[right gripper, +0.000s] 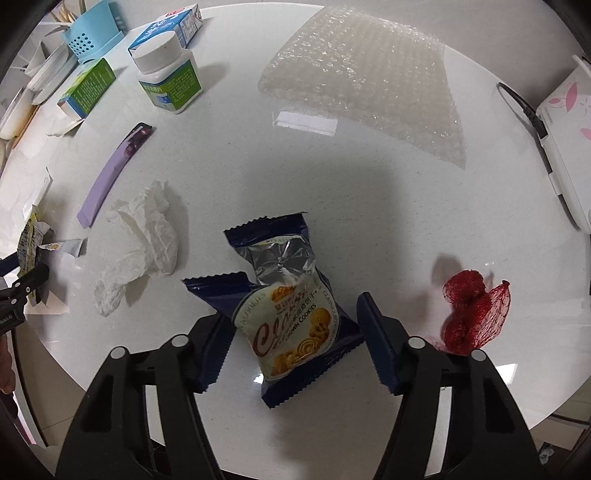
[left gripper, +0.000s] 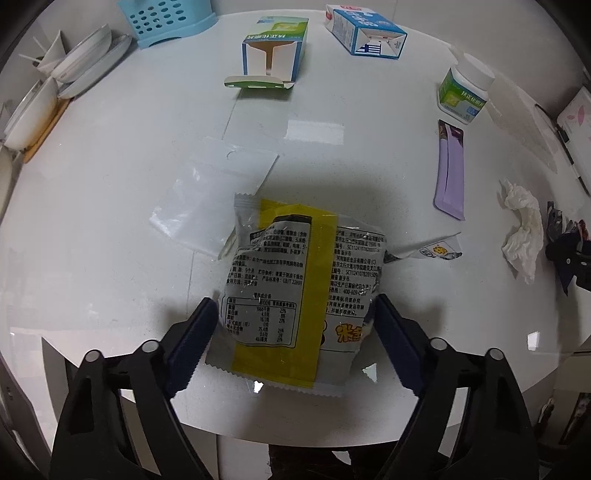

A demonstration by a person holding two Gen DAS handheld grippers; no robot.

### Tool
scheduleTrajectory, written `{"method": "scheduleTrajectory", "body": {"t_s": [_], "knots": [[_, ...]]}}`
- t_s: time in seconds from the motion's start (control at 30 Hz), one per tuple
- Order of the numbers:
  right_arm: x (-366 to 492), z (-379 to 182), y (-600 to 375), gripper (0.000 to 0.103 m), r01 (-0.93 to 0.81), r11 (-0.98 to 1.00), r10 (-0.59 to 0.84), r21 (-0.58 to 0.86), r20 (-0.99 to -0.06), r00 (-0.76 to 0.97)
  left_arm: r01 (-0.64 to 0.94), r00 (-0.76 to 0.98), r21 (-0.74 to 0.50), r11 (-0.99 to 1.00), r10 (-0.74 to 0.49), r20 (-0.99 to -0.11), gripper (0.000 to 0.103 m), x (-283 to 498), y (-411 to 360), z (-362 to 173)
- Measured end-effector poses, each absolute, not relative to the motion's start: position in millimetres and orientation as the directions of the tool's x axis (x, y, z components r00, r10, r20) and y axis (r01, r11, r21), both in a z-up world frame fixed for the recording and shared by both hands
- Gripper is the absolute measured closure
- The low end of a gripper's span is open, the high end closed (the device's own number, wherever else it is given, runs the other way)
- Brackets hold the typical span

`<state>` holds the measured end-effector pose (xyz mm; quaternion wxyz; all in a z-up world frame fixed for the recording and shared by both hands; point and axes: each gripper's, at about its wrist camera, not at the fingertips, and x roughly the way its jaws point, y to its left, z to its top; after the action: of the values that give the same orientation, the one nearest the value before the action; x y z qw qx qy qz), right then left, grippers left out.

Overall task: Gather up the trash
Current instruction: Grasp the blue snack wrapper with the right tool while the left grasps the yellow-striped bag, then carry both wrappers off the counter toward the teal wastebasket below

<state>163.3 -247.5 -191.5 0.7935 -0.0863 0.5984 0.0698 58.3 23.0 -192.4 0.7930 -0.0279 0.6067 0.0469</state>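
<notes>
A grey and yellow snack wrapper [left gripper: 288,280] lies on the white round table [left gripper: 110,147] near its front edge. My left gripper [left gripper: 295,299] points down over it, and both dark blue pads touch the wrapper's sides. In the right wrist view a dark blue cookie wrapper [right gripper: 291,332] with a silver top lies crumpled between the fingers of my right gripper [right gripper: 291,306]. Its left flap rests against the left pad and its right corner meets the right pad. At that view's left edge the left gripper [right gripper: 22,288] shows with the yellow wrapper standing up in it.
Other litter: a clear plastic bag [left gripper: 210,192], an open green carton [left gripper: 273,51], a blue carton [left gripper: 365,33], a pill bottle [left gripper: 465,92], a purple sachet [left gripper: 450,170], a tissue [right gripper: 144,236], bubble wrap [right gripper: 365,74], red mesh [right gripper: 476,314]. Dishes [left gripper: 74,66] and a blue basket [left gripper: 166,22] stand at the far left.
</notes>
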Motion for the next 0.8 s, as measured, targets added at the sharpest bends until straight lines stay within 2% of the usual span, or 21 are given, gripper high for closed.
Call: {"method": "scheduleTrajectory", "body": {"t_s": [0.03,0.13,0.33,0.5,0.8], "knots": [[164,-192,-248,0.050,-0.213,0.976,0.016,-0.044,-0.963,0.270,-0.113,0.257,0.012,0.994,0.041,-0.966,0.032,58,23,-191],[168,-193,-246,0.062,-0.208,0.977,0.016,-0.041,-0.964,0.267,-0.108,0.250,0.004,0.994,0.031,-0.968,0.039,59,23,-189],[169,-190,-246,0.077,-0.196,0.980,0.032,-0.019,-0.967,0.254,-0.114,0.250,-0.019,0.993,0.011,-0.968,0.047,51,20,-185],[162,-185,-248,0.081,-0.187,0.982,0.057,0.008,-0.963,0.262,-0.125,0.264,-0.006,0.992,0.028,-0.964,0.047,44,17,-180],[145,-166,-266,0.082,-0.197,0.980,0.092,0.030,-0.945,0.313,-0.185,0.314,-0.008,0.983,0.052,-0.948,0.047,33,8,-162]]}}
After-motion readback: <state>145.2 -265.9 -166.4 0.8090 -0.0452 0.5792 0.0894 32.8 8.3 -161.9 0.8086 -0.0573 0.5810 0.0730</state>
